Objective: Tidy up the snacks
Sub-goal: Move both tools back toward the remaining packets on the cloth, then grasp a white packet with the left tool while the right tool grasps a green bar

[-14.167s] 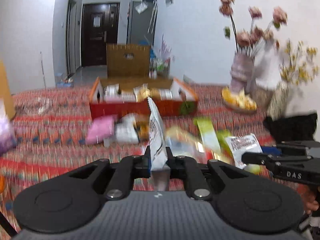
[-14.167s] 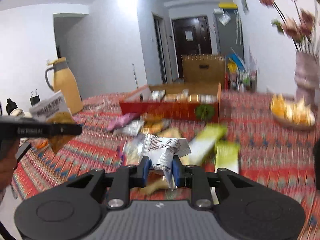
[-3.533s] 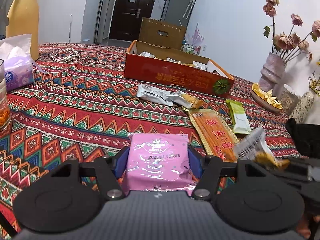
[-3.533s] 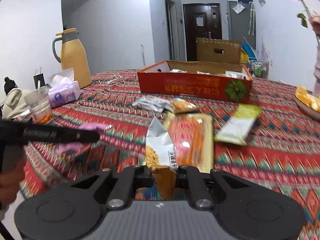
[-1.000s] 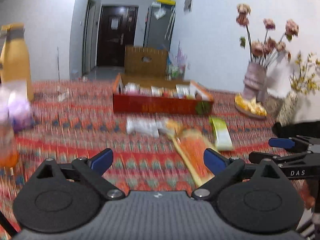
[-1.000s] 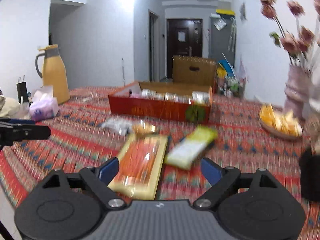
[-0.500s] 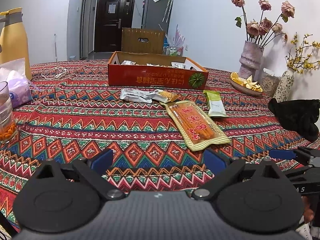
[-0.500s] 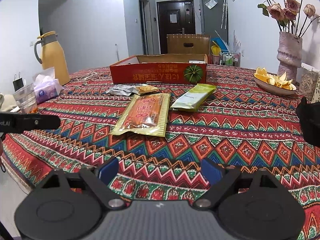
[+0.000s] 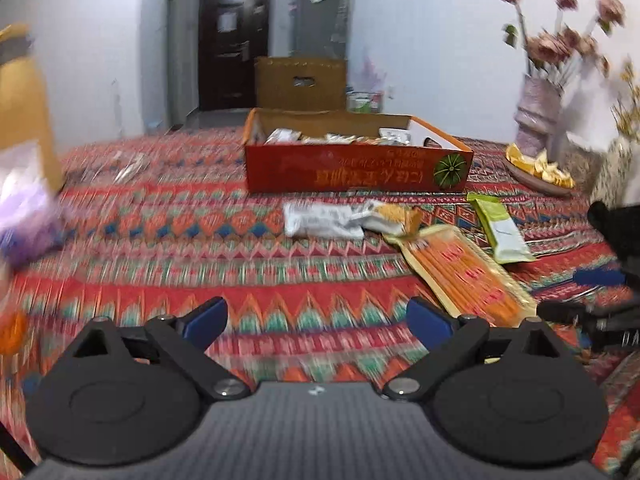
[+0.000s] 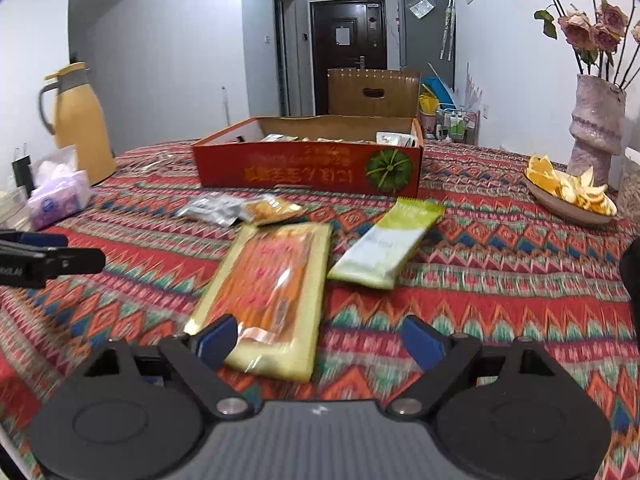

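Orange-and-yellow flat foil snack packet (image 10: 268,292) lies on patterned desk cloth (image 10: 480,248) before red cardboard box (image 10: 308,172) | likely light, floppy, slippery; pinch an edge | right hand-held gripper (image 10: 320,340) spread empty over it | left hand-held gripper (image 9: 316,320) spread, empty

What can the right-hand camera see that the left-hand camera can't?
Only the right wrist view shows the yellow jug sharply, handle and lid visible. Only the left wrist view shows the yellow dried flowers at its right edge. Both share the red box, the long orange packet, the green packet, the pink vase, the fruit plate, and wide-open grippers, left and right.
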{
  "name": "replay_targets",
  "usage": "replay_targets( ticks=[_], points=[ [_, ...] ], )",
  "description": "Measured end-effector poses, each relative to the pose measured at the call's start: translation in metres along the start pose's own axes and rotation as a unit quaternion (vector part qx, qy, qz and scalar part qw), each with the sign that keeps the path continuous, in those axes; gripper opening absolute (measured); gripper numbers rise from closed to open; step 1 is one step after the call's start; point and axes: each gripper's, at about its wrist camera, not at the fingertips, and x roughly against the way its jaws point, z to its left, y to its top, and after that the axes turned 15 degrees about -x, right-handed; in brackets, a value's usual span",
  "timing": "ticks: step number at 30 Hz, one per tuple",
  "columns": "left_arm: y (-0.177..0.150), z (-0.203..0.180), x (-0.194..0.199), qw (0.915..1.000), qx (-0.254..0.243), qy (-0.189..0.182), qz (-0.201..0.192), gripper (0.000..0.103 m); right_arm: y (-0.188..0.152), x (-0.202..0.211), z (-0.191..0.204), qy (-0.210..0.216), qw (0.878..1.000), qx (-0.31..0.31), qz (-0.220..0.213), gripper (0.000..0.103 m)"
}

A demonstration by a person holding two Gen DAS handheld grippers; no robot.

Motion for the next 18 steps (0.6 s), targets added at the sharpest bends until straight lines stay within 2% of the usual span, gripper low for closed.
replay_targets(
  ticks=[3, 4, 6, 10, 12, 14, 16, 18],
  points=[
    [0.015, 0.012, -0.037, 0.9984, -0.047, -0.032, 0.008, 0.098, 0.021, -0.024, -0.004, -0.010, 1.000, 0.001, -0.003, 0.088],
    [0.020, 0.015, -0.049, 0.9984, -0.047, -0.028, 0.015, 0.097, 0.029, -0.033, -0.006, -0.015, 1.000, 0.001, -0.005, 0.088],
    [0.033, 0.022, -0.068, 0.9988, -0.034, -0.032, 0.018, 0.094, 0.044, -0.049, -0.012, -0.023, 1.000, -0.002, -0.009, 0.087],
    [0.063, 0.018, -0.098, 0.9964, 0.020, -0.081, 0.012, 0.094, 0.071, -0.077, -0.027, -0.030, 0.999, -0.022, -0.006, 0.086],
    [0.073, 0.005, -0.113, 0.9956, 0.017, -0.092, 0.008, 0.094, 0.084, -0.093, -0.034, -0.027, 0.999, -0.035, 0.000, 0.081],
    [0.079, -0.012, -0.131, 0.9961, -0.008, -0.088, 0.005, 0.093, 0.091, -0.108, -0.037, -0.025, 0.999, -0.040, 0.006, 0.079],
    [0.082, -0.025, -0.149, 0.9966, -0.035, -0.072, 0.018, 0.087, 0.095, -0.119, -0.038, -0.027, 0.999, -0.039, 0.006, 0.078],
    [0.084, -0.032, -0.164, 0.9963, -0.040, -0.072, 0.027, 0.081, 0.095, -0.125, -0.038, -0.034, 0.999, -0.028, 0.002, 0.076]
  ],
)
